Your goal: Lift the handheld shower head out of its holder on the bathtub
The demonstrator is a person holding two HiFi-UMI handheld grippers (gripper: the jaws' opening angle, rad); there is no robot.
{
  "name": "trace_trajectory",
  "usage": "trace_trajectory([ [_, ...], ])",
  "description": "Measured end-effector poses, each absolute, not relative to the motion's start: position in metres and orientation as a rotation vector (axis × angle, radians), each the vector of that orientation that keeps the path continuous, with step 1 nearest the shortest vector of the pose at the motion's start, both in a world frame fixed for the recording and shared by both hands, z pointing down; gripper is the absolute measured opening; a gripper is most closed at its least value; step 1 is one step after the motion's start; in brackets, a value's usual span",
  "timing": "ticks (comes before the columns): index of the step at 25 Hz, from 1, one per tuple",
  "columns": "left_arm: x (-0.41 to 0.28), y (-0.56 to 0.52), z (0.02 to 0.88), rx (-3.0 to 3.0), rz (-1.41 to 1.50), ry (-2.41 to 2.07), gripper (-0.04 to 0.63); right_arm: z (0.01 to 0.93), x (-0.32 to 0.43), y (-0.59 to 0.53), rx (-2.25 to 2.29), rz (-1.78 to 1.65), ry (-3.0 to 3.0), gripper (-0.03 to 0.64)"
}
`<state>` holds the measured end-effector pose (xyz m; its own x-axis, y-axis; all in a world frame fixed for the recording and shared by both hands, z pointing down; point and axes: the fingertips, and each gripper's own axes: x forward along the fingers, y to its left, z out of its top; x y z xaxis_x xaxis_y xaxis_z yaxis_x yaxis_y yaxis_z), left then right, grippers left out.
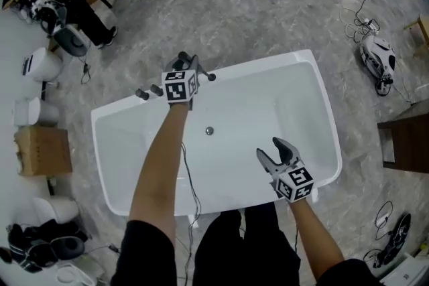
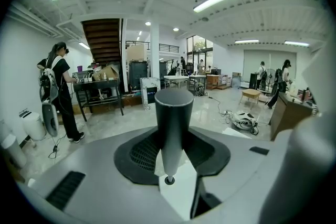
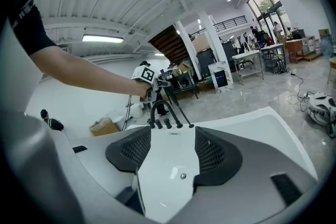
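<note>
Dark grey shower head [image 2: 173, 113] gripped in left gripper [image 2: 174, 157], long axis along jaws, broad end outward; head view's marker cube [image 1: 179, 86] hides it. Right gripper [image 3: 170, 157] jaws wide, empty.

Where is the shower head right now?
The shower head is in the left claw, above the bathtub's far rim near the taps, head view centre-left.

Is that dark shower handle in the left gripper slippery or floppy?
The shower handle looks like a rigid, smooth cylinder: probably stiff, perhaps slippery. It narrows toward one end between the fingers of the left gripper, so it might slip if the grip loosens. It stands upright in one gripper, so it seems light.
</note>
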<state>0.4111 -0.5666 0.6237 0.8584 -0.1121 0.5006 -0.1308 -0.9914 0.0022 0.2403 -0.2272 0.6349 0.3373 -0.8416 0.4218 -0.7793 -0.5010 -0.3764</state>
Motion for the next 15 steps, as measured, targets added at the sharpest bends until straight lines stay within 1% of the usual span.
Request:
trace_trajectory([
  [8,0.394,-0.556,0.575,3.056,0.767,-0.164,0.129,0.598,0.239,-0.222,-2.536,-0.809,1.531,0.242],
  [15,0.382,-0.555,0.528,3.093,0.747,-0.175,0.129,0.570,0.221,-0.215,-2.508,-0.784,1.521,0.242],
])
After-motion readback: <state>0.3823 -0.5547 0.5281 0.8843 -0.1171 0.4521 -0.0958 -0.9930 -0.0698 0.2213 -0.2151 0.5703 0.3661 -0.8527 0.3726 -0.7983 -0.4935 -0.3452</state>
